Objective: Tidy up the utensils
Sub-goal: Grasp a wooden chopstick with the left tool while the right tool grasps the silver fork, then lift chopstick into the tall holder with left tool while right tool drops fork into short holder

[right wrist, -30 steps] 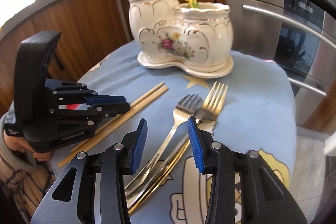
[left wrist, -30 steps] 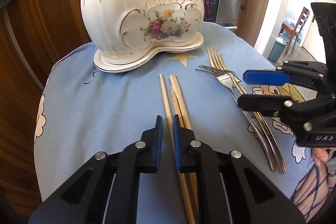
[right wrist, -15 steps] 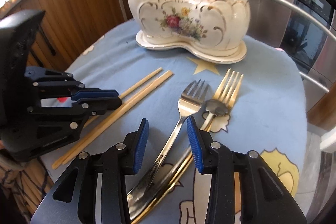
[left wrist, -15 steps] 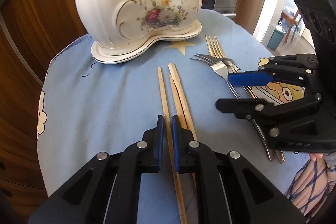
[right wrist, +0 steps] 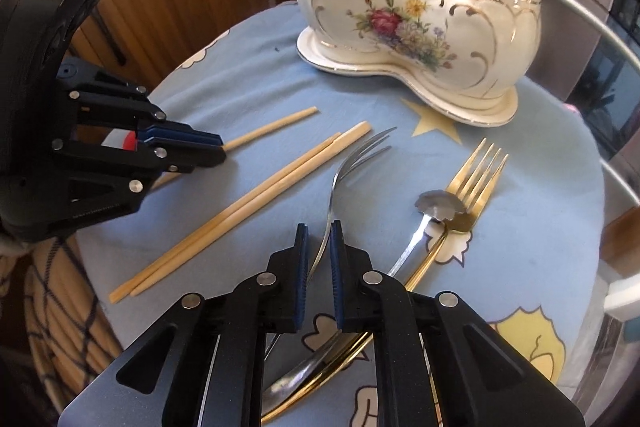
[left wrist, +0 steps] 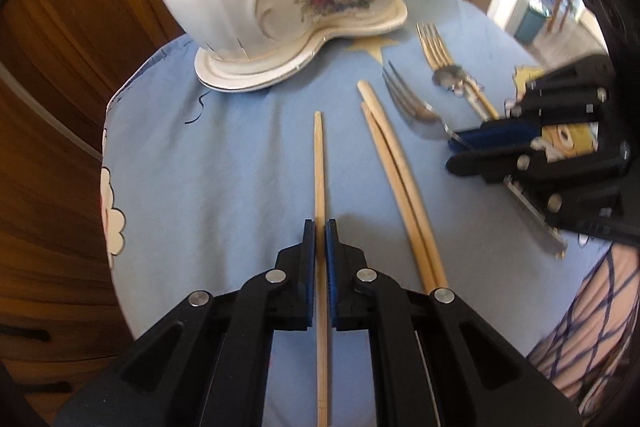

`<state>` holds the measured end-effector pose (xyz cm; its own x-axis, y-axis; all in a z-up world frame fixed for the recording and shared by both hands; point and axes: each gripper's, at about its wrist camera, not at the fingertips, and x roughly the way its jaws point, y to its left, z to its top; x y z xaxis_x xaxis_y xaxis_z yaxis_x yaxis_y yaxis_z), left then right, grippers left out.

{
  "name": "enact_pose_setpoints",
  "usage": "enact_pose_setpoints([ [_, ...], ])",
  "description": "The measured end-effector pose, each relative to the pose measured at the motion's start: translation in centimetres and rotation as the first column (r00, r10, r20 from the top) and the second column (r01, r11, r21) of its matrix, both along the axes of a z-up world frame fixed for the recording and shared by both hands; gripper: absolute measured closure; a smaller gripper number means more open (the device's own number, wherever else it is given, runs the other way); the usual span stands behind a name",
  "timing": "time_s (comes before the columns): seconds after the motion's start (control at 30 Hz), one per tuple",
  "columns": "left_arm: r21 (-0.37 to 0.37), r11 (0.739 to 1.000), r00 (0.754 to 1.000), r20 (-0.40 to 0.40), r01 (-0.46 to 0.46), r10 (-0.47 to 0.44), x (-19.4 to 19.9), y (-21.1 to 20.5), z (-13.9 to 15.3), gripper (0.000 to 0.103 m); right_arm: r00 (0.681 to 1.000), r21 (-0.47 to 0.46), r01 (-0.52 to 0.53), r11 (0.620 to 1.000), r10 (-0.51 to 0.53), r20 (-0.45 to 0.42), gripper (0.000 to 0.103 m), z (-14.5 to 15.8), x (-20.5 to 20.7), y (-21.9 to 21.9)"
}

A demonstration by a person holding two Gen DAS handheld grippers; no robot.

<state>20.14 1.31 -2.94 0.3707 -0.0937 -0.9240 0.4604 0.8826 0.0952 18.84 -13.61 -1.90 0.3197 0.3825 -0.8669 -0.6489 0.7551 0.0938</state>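
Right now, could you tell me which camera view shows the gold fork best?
The right wrist view: the gold fork shows its tines and most of its handle. In the left wrist view the right gripper covers its handle, leaving only the tines.

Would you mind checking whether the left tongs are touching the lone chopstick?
Touching: the left wrist view shows the left tongs shut on the chopstick, both pads against it.

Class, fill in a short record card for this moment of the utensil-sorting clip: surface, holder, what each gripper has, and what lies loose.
surface: round table with blue cartoon cloth
holder: white floral ceramic caddy at the far side
left gripper: shut on a single chopstick
right gripper: jaws have just been closing, shut on silver fork, turned on edge
loose: two chopsticks side by side; gold fork; small spoon across it
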Motion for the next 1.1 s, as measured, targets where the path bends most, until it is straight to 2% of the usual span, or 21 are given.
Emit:
enact_pose_setpoints([
  [0.17,0.078,0.994,0.994,-0.088,0.072,-0.065,1.2,-1.0,0.1,0.097,0.996,-0.002,-0.043,0.999,0.043,-0.078,0.091,0.2,1.1,-0.1],
  [0.3,0.123,0.986,0.986,-0.133,0.113,-0.097,1.8,-1.7,0.1,0.096,0.994,0.019,-0.045,0.999,0.046,-0.099,0.091,0.2,1.3,-0.4],
  [0.4,0.122,0.985,0.983,-0.153,0.125,-0.106,2.1,-1.7,0.1,0.096,0.993,0.052,-0.032,0.998,0.037,-0.109,0.092,0.0,1.4,-0.6],
  [0.57,0.081,0.991,0.985,-0.142,0.109,-0.097,2.3,-1.0,0.3,0.097,0.989,0.195,0.008,0.981,0.021,-0.147,0.096,0.4,1.5,-2.4],
  [0.7,0.028,0.997,0.994,-0.085,0.066,-0.063,1.6,0.4,0.5,0.098,0.994,0.27,0.016,0.963,0.013,-0.108,0.098,1.9,0.8,-3.5],
  [0.87,-0.099,0.995,1.0,0.02,0.0,0.002,0.0,2.9,1.7,0.098,0.999,0.304,-0.004,0.953,0.014,-0.029,0.099,4.3,-0.1,-4.4],
  [1.0,-0.214,0.976,0.989,0.131,-0.035,0.064,-1.3,4.7,3.9,0.098,0.999,0.324,0.007,0.946,-0.018,0.029,0.099,5.4,-0.2,-4.9],
  [1.1,-0.312,0.948,0.968,0.21,-0.069,0.14,-1.8,6.2,5.9,0.098,0.997,0.343,0.02,0.939,-0.047,0.069,0.099,6.2,-0.2,-5.7],
])
